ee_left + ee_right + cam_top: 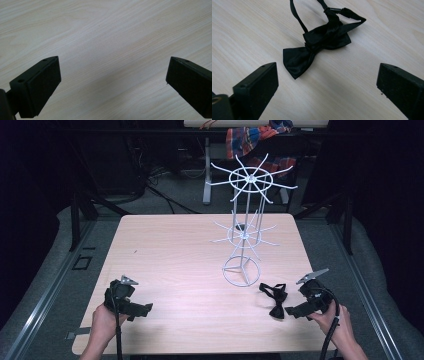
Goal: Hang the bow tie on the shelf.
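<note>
I sit at a pale wooden table (170,250) with a black two-jaw gripper in each hand, seen from a camera above me. My right gripper (289,311) rests low near the table's near right corner, its jaws pointing left toward a black bow tie (274,300) that lies flat on the wood just beside them. In the right gripper view the bow tie (317,47) lies a little ahead of the gap between my jaws, apart from both; the jaws are spread wide and hold nothing. The knot and both satin wings are plain to see, one wing pointing down toward the jaws, but the thin neck strap (295,15) runs off the top edge of that view, so I cannot see its full loop there, and black folds on black make the strap's clasp hard to read. My left gripper (146,309) sits near the table's near left corner, well apart from the bow tie. In the left gripper view (113,75) its jaws are also spread wide, with bare wood grain between them and nothing gripped. Farther back, right of centre, stands a white wire display rack (244,227) with two tiers of radiating hooks on a ring base; its thin wires blur against the dark floor behind. Beyond the table, a bright patterned cloth (250,137) is cut off at the top edge.
</note>
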The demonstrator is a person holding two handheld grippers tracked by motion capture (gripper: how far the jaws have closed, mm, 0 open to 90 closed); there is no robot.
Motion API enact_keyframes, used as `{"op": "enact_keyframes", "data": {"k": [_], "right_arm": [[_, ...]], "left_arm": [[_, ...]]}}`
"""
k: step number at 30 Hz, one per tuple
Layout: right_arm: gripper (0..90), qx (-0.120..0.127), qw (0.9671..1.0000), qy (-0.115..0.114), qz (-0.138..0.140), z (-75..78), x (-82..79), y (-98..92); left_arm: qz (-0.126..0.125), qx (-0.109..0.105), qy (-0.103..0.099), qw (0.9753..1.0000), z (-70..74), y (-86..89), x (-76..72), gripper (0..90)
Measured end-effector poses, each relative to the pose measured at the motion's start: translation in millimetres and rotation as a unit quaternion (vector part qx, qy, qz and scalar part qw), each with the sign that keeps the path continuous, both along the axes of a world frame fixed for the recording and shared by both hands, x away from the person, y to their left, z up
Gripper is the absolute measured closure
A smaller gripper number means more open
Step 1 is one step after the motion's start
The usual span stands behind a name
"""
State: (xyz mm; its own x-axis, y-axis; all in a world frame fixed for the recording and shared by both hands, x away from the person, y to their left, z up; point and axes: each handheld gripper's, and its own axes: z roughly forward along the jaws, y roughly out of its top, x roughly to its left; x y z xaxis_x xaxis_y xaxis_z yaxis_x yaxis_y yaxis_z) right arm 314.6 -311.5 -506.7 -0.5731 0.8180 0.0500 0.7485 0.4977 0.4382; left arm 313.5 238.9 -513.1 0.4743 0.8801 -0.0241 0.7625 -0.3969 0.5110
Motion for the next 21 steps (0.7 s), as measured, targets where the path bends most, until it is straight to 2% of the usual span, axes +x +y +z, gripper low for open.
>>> {"op": "enact_keyframes", "data": {"k": [3, 5, 10, 13, 15, 17, 18, 20, 21], "right_arm": [[0.9, -0.001, 1.0000, 0.004, 0.006, -0.1, 3.6, 2.1], [0.3, -0.014, 0.9999, 0.000, 0.009, -0.1, 8.5, 3.7], [0.2, -0.004, 0.9999, -0.001, 0.010, -3.6, 14.7, 7.3], [1.7, -0.019, 0.9996, 0.002, 0.022, -5.2, 21.7, 12.4], [2.4, -0.009, 0.9997, 0.002, 0.022, -9.8, 25.8, 17.7], [5.6, -0.029, 0.9991, 0.007, 0.030, -9.5, 30.8, 20.1], [5.6, -0.029, 0.9991, 0.007, 0.030, -9.5, 30.8, 20.1], [10.5, -0.014, 0.9994, 0.012, 0.029, -14.5, 36.8, 25.2], [15.0, -0.025, 0.9992, 0.016, 0.028, -14.9, 39.4, 27.6]], "left_arm": [[0.000, 0.000, 0.001, 1.0000, 0.0, -0.1, 0.0, 0.0], [-0.001, 0.001, 0.002, 1.0000, 0.0, -0.2, 0.3, 0.0], [-0.001, 0.002, 0.003, 1.0000, -0.8, -0.4, 1.0, 0.0], [-0.002, 0.003, 0.004, 1.0000, -1.1, -1.0, 1.5, 0.0], [-0.002, 0.002, 0.004, 1.0000, -1.4, -1.1, 1.6, 0.0], [-0.002, 0.002, 0.004, 1.0000, -1.7, -1.1, 1.9, 0.0], [-0.002, 0.002, 0.004, 1.0000, -1.7, -1.1, 1.9, 0.0], [-0.002, 0.002, 0.005, 1.0000, -1.7, -1.3, 1.9, 0.0], [-0.002, 0.002, 0.005, 1.0000, -1.8, -1.4, 1.8, 0.0]]}}
